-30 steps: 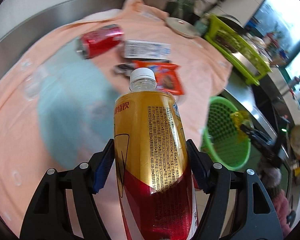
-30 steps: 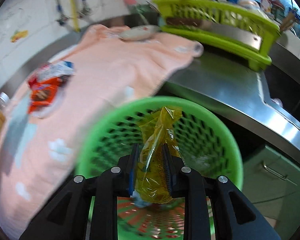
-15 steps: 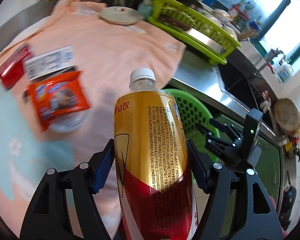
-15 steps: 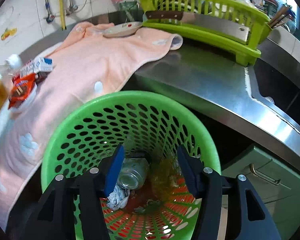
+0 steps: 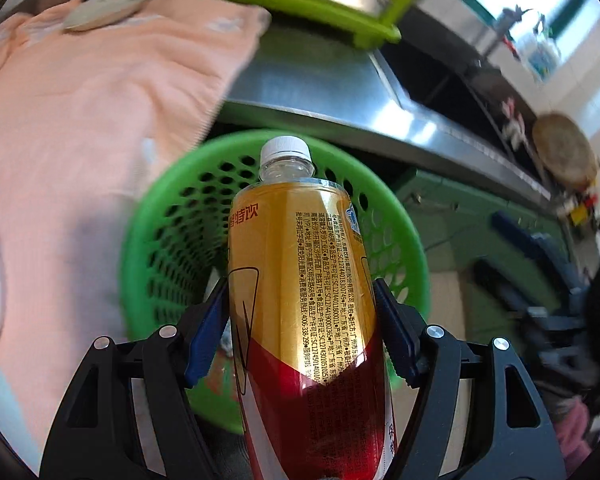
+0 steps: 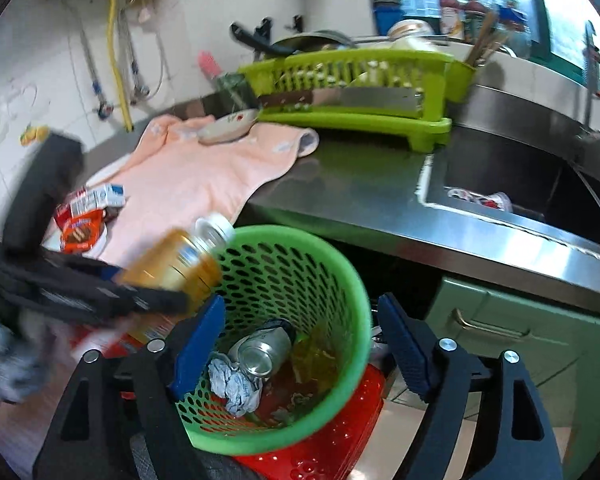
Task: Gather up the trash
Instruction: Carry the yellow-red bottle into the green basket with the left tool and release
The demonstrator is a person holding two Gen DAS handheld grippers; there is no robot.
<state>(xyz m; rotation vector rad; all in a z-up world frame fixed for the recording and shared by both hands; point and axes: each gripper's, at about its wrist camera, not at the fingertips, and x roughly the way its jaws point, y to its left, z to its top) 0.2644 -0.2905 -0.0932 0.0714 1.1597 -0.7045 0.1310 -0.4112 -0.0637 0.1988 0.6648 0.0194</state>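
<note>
Bottle, gold and red label, white cap, is clamped in the left gripper, blue pads pressed on both its sides. Cap end points over the green basket, bottle above the rim, not inside.

In the basket from the right wrist view: a dented can, a crumpled grey paper wad, and a yellow wrapper against the far wall. Basket bottom looks red; a red crate sits under or just beside it, can't tell which.

Right gripper sits over the basket mouth, jaws opening, wide apart, nothing between the pads.

Outward: pink towel spread on the steel counter, draping down beside the basket. On it a small dish and, at the near end, a heap of wrappers, orange pack plus a white-blue carton. Green dish rack behind, sink to the right.
</note>
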